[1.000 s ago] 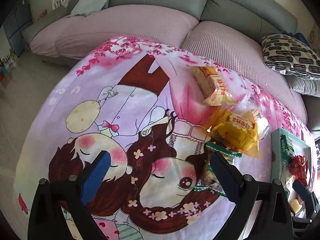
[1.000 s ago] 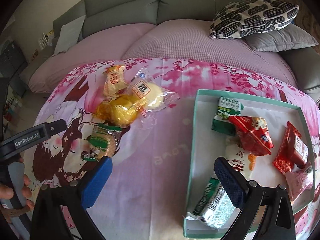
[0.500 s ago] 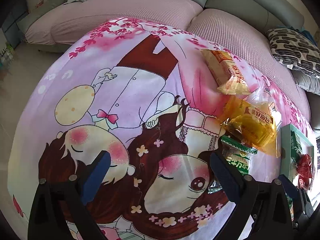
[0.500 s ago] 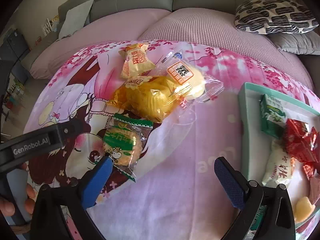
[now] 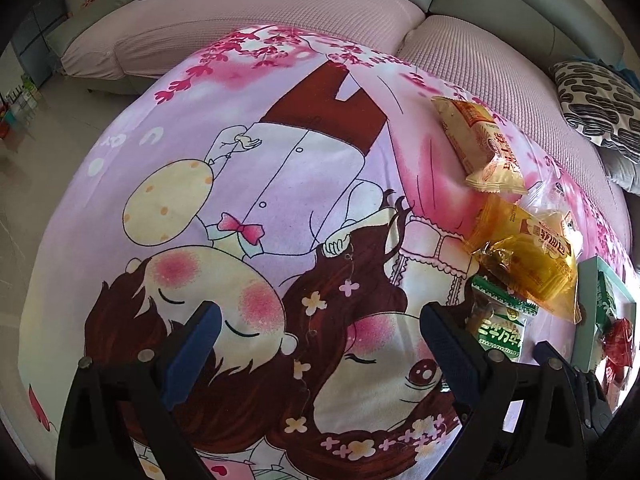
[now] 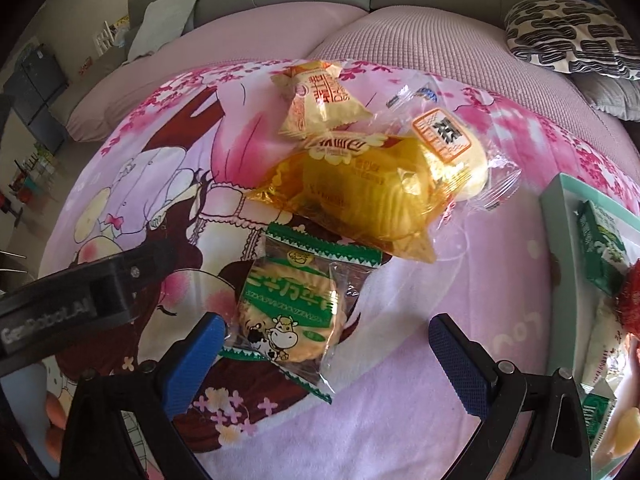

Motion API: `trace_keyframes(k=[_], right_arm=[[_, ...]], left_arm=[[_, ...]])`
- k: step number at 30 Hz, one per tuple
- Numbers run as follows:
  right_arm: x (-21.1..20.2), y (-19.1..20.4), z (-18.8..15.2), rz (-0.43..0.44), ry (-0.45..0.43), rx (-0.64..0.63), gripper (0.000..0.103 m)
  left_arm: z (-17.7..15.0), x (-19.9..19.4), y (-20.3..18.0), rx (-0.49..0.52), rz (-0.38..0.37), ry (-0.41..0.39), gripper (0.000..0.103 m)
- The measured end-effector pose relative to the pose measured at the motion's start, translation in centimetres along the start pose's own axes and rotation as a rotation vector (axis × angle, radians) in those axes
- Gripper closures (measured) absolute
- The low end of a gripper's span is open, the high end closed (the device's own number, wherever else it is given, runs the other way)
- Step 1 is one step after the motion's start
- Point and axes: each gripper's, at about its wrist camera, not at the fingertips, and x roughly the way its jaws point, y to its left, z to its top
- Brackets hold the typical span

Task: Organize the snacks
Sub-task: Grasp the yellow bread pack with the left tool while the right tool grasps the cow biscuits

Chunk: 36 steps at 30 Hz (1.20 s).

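Reaching: R gripper point(image 6: 324, 344) lines up on green cookie pack point(image 6: 298, 304); pick step looks in hand, pack not yet gripped.
R jaws: spread wide, nothing between the pads; left pad just beside pack's near-left corner, right pad well apart from it.
L gripper point(image 5: 316, 340): jaws apart too, empty, hovering over cartoon cloth point(image 5: 240, 184), just left of the same pack.
Cookie pack: lies flat on cloth, near edge of the snack pile, its top edge tucked under yellow bag point(image 6: 360, 196).
Pile: yellow bag in middle, clear bun pack point(image 6: 456, 152) touching its right side, orange pack point(image 6: 320, 100) behind, at far side.
Next move: prob. shift right so pack centres between pads, lower, close on it, carry right to tray; watch overlap w/ yellow bag, may drag.
Tray point(image 6: 554, 216): teal rim, at right edge of cloth.
Tray contents: green packet point(image 6: 600, 248), red wrapper point(image 6: 630, 300), pale pack below it, small green packet at near end; rest cut off by frame.
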Motion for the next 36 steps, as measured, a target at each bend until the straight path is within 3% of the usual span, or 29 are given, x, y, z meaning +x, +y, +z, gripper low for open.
trace_keyframes(k=[10, 22, 26, 34, 36], right_arm=[[-0.3, -2.3, -0.2, -0.041, -0.01, 0.048, 0.0], [-1.4, -5.5, -0.6, -0.081, -0.033, 0.113, 0.003], [-1.9, -6.5, -0.8, -0.085, -0.046, 0.128, 0.012], [-2.5, -7.3, -0.7, -0.066, -0.061, 0.135, 0.02], [-2.3, -7.4, -0.6, -0.054, -0.058, 0.147, 0.027]], left_arm=[[0.2, -0.4, -1.4, 0.018, -0.015, -0.011, 0.004], [0.5, -1.2, -5.3, 0.084, -0.089, -0.051, 0.004], [0.7, -1.5, -6.9, 0.115, -0.14, -0.066, 0.004], [1.2, -1.8, -10.3, 0.217, -0.222, -0.081, 0.004], [1.1, -1.6, -11.1, 0.242, -0.241, -0.074, 0.004]])
